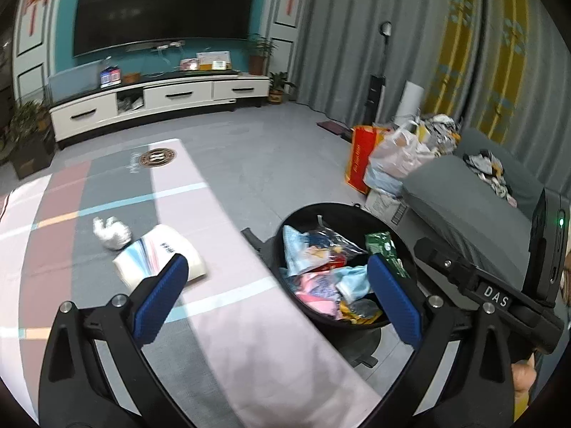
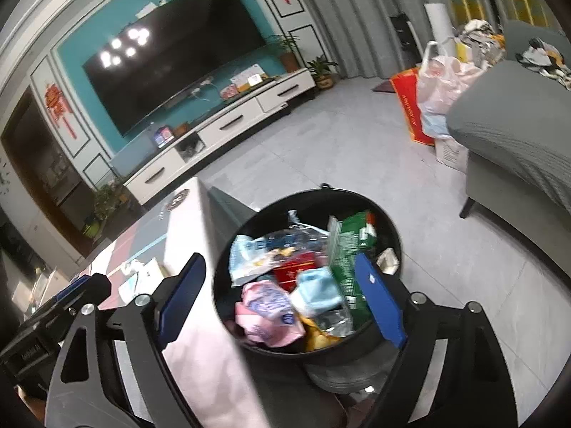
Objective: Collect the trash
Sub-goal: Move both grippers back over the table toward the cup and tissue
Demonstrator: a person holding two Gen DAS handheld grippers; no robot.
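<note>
1. The left gripper [image 1: 282, 285] hangs wide open and empty over the table's edge.
2. The right gripper [image 2: 282, 296] gapes, holding nothing, above the round black bin [image 2: 389, 221] full of wrappers.
3. A crumpled white tissue [image 1: 111, 232] touches the white tissue pack [image 1: 160, 255] on the striped tablecloth [image 1: 221, 214].

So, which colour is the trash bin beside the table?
Black trash bin; right wrist view shows it best.

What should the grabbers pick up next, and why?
Probably the left hand-held gripper should reach for the crumpled white wad on the table. Both grippers are open and empty, and the black bin already holds wrappers.
</note>
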